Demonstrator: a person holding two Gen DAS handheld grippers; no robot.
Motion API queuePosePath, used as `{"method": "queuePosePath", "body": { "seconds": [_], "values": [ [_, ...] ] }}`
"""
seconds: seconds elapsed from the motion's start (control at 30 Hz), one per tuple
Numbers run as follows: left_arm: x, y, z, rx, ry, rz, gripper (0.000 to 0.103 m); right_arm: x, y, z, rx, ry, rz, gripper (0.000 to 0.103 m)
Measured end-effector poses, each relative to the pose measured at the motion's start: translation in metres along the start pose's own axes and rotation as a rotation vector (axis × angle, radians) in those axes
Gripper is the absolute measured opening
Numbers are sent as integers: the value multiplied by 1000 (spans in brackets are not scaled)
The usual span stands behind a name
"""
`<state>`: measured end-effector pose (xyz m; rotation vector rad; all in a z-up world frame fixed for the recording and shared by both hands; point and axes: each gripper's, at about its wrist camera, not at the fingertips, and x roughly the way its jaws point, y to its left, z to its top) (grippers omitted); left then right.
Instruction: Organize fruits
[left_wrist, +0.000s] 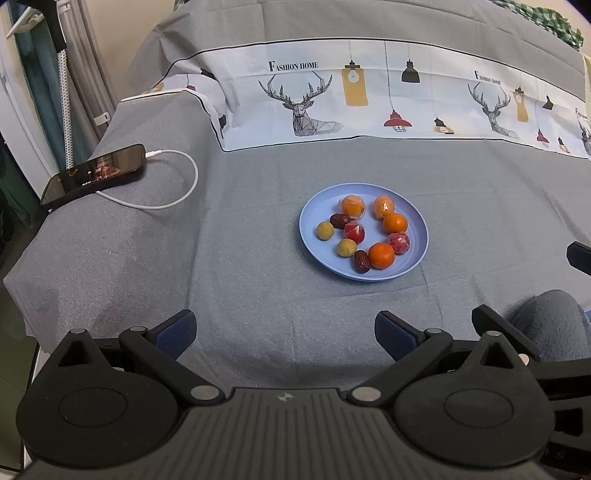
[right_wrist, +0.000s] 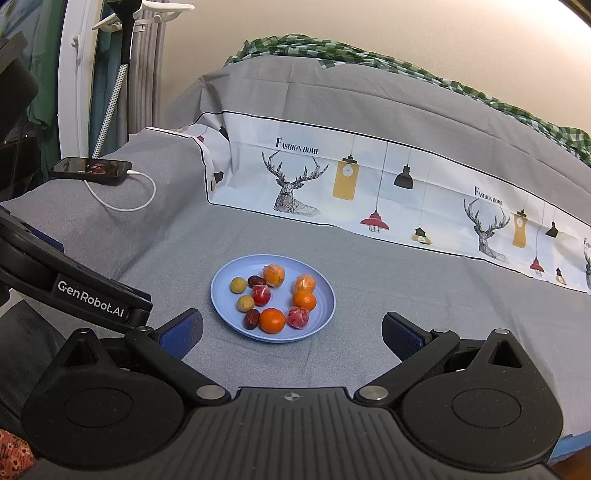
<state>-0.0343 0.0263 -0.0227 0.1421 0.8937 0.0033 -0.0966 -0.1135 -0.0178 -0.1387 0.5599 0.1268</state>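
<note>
A light blue plate (left_wrist: 417, 254) sits on the grey cloth, also in the right wrist view (right_wrist: 221, 306). On it lie several small fruits: bare oranges (left_wrist: 381, 255) (right_wrist: 272, 320), wrapped orange fruits (left_wrist: 352, 206) (right_wrist: 274, 276), wrapped red fruits (left_wrist: 354, 232) (right_wrist: 298, 317), yellow-green round fruits (left_wrist: 325, 230) (right_wrist: 238, 285) and dark red dates (left_wrist: 362, 261) (right_wrist: 252, 319). My left gripper (left_wrist: 284, 332) is open and empty, short of the plate. My right gripper (right_wrist: 291, 334) is open and empty, just short of the plate's near rim.
A black phone (left_wrist: 94, 173) (right_wrist: 91, 170) with a white charging cable (left_wrist: 177, 184) lies at the far left. A printed deer-and-lamp cloth band (left_wrist: 369, 96) rises behind the plate. The left gripper's body (right_wrist: 74, 291) shows at the left of the right wrist view.
</note>
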Motion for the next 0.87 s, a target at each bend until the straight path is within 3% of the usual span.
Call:
{"method": "queuePosePath", "body": {
  "seconds": [0.87],
  "values": [
    [3,0,-2,-7,14,16,103,1,-1,-1,0,0,1,102]
  ]
}}
